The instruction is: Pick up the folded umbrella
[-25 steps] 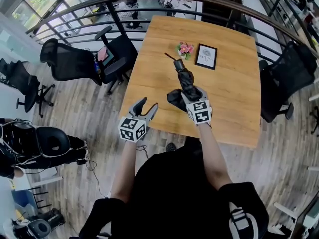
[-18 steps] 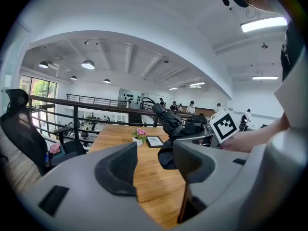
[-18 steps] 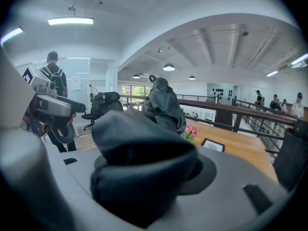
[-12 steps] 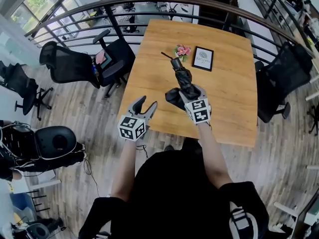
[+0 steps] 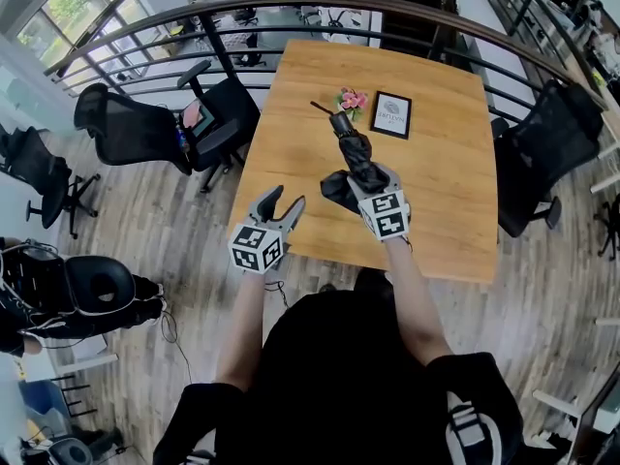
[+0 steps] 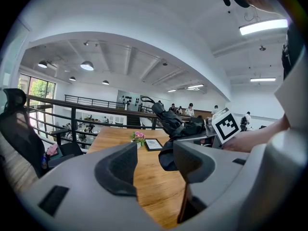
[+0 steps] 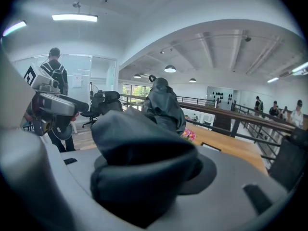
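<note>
The black folded umbrella [image 5: 356, 158] is in my right gripper [image 5: 363, 180], which is shut on its loose fabric near the lower end. It is held above the wooden table [image 5: 455, 192], tilted up and away, with its strap end toward the flowers. In the right gripper view the umbrella [image 7: 161, 105] bulges between the jaws and hides the pads. My left gripper [image 5: 279, 206] hovers at the table's near left edge, open and empty. In the left gripper view the umbrella [image 6: 174, 125] hangs ahead, past the open fingers [image 6: 118, 170].
A small pot of pink flowers [image 5: 353, 100] and a framed card [image 5: 391, 114] stand at the table's far middle. Black office chairs [image 5: 145, 119] stand left, and another [image 5: 552, 139] right. A curved railing [image 5: 291, 3] runs behind the table.
My right gripper has risen a little with the umbrella in it. The left gripper has stayed where it was.
</note>
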